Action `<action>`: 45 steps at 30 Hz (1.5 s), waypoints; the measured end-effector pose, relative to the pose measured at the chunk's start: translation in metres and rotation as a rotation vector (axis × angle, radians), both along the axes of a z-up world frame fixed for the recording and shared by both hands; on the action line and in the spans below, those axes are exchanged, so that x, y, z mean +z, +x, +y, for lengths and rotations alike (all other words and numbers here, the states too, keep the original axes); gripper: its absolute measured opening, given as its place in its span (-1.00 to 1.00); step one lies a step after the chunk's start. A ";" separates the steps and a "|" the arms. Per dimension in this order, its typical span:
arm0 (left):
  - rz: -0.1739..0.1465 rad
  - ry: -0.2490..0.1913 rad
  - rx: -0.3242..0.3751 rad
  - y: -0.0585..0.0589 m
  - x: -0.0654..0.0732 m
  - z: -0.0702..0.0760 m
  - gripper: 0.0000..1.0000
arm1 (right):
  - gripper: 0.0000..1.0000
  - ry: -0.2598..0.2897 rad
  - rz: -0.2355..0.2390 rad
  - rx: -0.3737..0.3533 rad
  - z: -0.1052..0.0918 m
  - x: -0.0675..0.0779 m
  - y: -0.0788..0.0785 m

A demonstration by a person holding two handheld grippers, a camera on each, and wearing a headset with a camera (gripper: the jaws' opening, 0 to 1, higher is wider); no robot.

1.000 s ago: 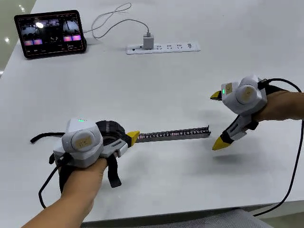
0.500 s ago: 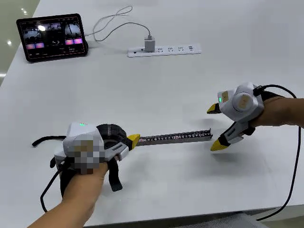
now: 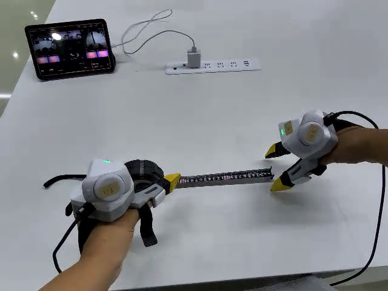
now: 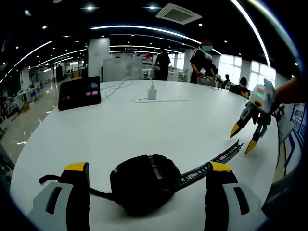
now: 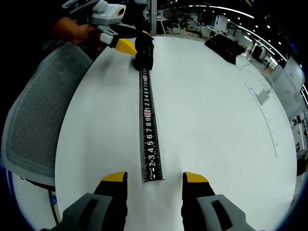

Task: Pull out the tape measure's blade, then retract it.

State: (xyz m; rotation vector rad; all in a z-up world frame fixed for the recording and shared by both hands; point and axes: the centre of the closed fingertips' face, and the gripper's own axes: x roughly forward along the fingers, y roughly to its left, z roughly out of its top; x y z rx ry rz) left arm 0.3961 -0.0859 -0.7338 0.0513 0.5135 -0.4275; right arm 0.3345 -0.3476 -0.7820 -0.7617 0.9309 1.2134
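Black round tape measure case [image 3: 142, 171] on white tabletop [image 3: 200, 115], left gripper [image 4: 147, 166] released, yellow-tipped jaws spread either side of it, dark numbered blade [image 5: 148, 130] drawn out flat, right gripper [image 5: 150, 177] unclenched, blade's end between its jaws, untouched

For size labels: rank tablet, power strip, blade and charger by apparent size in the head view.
1. Tablet
2. Power strip and blade: about alike; the blade lies nearer, so unranked.
3. Charger
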 end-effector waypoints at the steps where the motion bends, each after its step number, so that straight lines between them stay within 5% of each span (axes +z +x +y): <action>1: 0.001 0.001 0.000 0.000 0.000 0.000 0.98 | -0.20 -0.001 0.001 0.004 0.000 0.000 0.000; 12: 0.002 -0.003 0.000 0.000 0.000 -0.001 0.98 | -0.55 -0.022 0.000 0.025 -0.002 -0.003 0.000; 29: 0.004 -0.009 0.008 0.002 -0.001 0.000 0.98 | -0.77 -0.030 0.004 0.049 0.000 -0.007 -0.003; 36: 0.007 -0.008 0.026 0.002 -0.005 0.001 0.98 | -0.78 -0.054 0.010 0.012 0.001 -0.008 -0.003; 40: 0.004 0.004 0.053 0.002 -0.006 0.005 0.84 | -0.79 -0.099 0.046 -0.081 0.001 -0.009 -0.003; 45: 0.016 0.005 0.068 0.002 -0.009 0.008 0.72 | -0.80 -0.079 0.074 -0.103 0.004 -0.008 -0.007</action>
